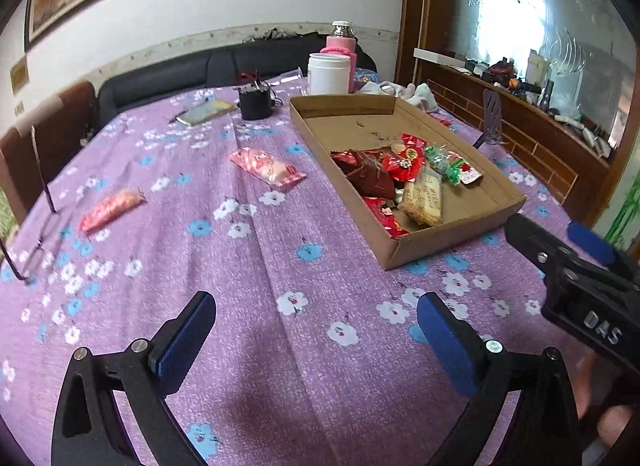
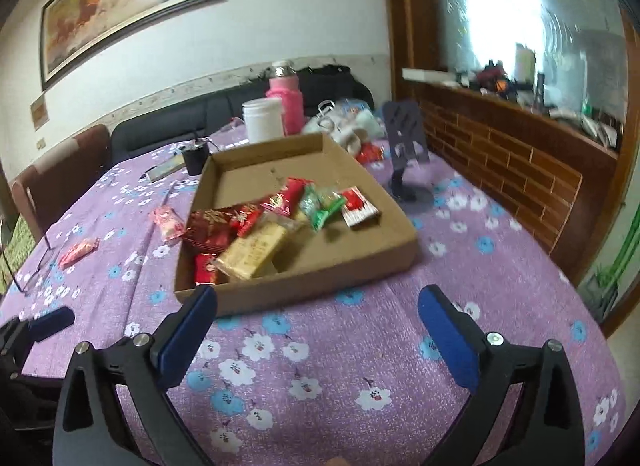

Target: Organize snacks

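Note:
A shallow cardboard tray lies on the purple flowered tablecloth and holds several wrapped snacks: red packets, a pale yellow bar and green candies. Two snacks lie loose on the cloth left of the tray: a pink-and-white packet and an orange-red one. My left gripper hovers open over bare cloth, in front of and left of the tray, nothing between its blue pads. My right gripper is open too, just before the tray's near wall, empty; it shows at the right edge of the left wrist view.
At the table's far end stand a white jar, a pink bottle, a small black cup and a flat booklet. A dark phone stand rises right of the tray. A sofa and a brick-patterned counter border the table.

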The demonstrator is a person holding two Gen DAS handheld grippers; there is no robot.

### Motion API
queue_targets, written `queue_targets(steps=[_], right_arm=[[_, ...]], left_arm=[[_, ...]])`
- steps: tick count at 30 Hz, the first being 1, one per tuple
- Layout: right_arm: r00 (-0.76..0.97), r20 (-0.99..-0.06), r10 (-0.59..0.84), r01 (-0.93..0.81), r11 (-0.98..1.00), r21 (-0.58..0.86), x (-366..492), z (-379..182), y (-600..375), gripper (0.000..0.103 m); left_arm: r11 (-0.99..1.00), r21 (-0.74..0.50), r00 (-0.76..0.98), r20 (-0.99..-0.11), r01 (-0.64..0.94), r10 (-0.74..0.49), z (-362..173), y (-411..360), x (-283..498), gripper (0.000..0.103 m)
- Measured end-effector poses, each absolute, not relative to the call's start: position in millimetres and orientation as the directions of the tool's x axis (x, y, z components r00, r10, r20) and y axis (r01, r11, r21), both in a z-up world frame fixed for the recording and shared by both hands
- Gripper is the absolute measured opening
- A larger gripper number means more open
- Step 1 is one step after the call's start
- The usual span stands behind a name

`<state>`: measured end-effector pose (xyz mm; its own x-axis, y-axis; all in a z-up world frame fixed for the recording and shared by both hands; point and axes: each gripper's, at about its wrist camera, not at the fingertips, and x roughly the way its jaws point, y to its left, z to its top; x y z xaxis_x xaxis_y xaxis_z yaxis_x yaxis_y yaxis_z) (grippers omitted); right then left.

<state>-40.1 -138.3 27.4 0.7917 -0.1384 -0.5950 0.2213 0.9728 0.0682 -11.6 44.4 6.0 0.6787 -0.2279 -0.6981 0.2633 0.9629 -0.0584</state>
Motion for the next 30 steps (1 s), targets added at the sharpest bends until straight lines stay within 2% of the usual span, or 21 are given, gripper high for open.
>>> queue_targets(steps=[4,8,14,21,30], right_arm=[[0.779,-0.602,-0.178,0.233,0.972,0.014,-37,26,-131,0.100],[0.801,-0.558,-0.218,0.225,0.973,-0.057,-43,30,-116,0.100],[0.813,-0.536,-0.227,0.222,0.972,-0.075,-46,32,-113,0.100],[0.814,-0.534,-0.226,0.219,0.973,-0.077,-47,33,-112,0.100],[0.822,-0.526,-0.219,0.220,0.974,-0.062,-48,34,-113,0.100]], left_arm=[[0.965,-0.022,0.692,-0.693,0.263,-0.205,8,39,-15,0.102],[0.963,0.018,0.701,-0.689,0.268,-0.183,11,34,-18,0.102],[0.965,0.089,0.728,-0.674,0.245,-0.123,17,30,-23,0.102],[0.976,0.088,0.703,-0.707,0.201,-0.081,14,38,-17,0.102],[0.978,0.066,0.681,-0.727,0.200,-0.090,10,40,-14,0.102]])
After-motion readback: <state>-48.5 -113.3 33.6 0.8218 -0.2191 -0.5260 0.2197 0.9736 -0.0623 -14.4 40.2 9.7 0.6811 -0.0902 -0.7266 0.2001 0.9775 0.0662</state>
